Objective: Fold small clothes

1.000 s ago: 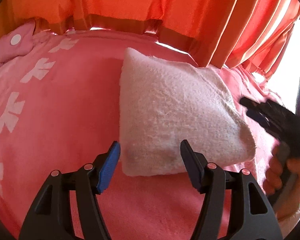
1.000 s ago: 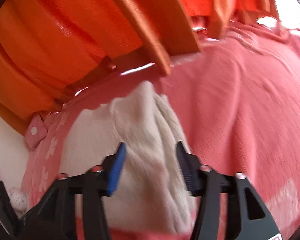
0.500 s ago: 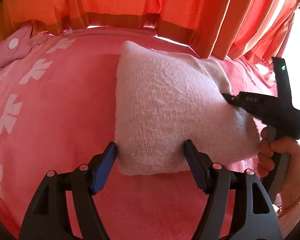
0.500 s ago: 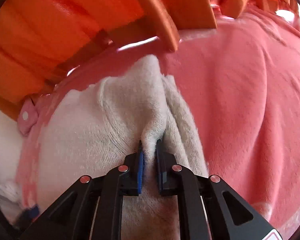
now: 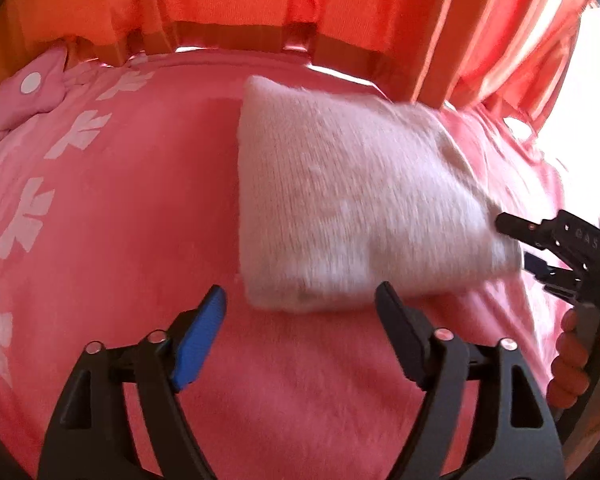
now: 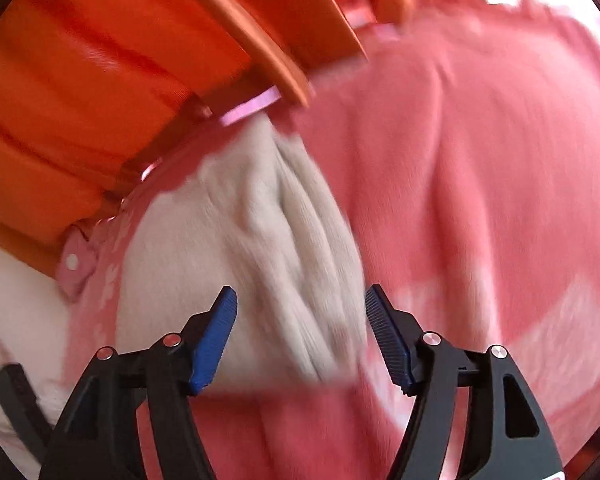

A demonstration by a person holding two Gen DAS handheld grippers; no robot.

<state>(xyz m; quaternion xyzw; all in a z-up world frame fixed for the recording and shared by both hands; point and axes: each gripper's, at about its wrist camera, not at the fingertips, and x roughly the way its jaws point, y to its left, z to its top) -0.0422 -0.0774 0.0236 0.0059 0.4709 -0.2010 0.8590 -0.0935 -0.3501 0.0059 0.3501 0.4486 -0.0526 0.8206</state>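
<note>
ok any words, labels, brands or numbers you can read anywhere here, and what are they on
"GAS", or close to it: faint raised letters on the black body of the right gripper, seen in the left wrist view; too small to be sure.
Red and white sticker at the bottom corner of the right wrist view: cut off, unreadable.
Nothing readable on the white knit garment or the pink blanket.

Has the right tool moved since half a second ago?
Yes. The right tool has backed off the folded knit garment, toward the view's right, jaws opening.
</note>
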